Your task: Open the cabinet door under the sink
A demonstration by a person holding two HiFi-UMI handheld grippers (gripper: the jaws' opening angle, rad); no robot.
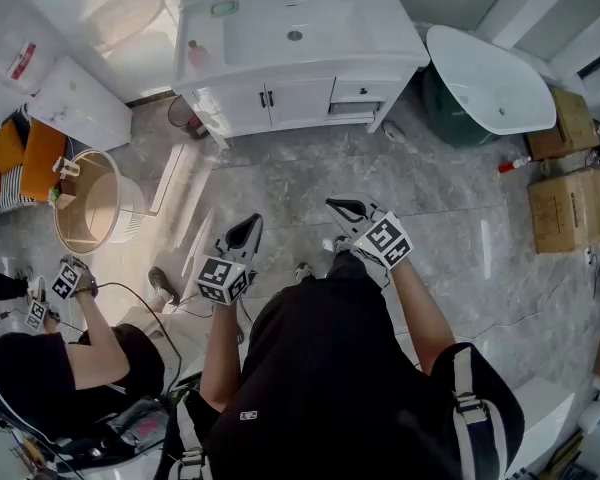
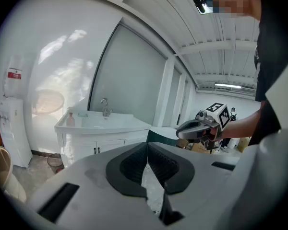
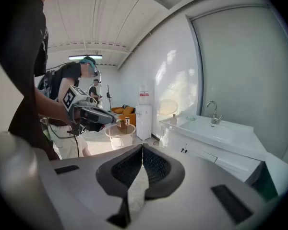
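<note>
Left claw (image 1: pixel 242 234) and right claw (image 1: pixel 348 208) both pinched closed, empty. Cabinet doors (image 1: pixel 242 105) under sink (image 1: pixel 295 26) closed, well ahead of both claws. Judged: carried closed for the approach; handles (image 1: pixel 266 99) out of reach.

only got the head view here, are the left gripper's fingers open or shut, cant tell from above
Observer: Shut. In the left gripper view, the left gripper has its fingers pressed together, with nothing between them.
Operator: and the right one
Observer: Shut and empty too. In the right gripper view, the right gripper has its fingers meeting along the seam. The cabinet lies well beyond them, untouched.
</note>
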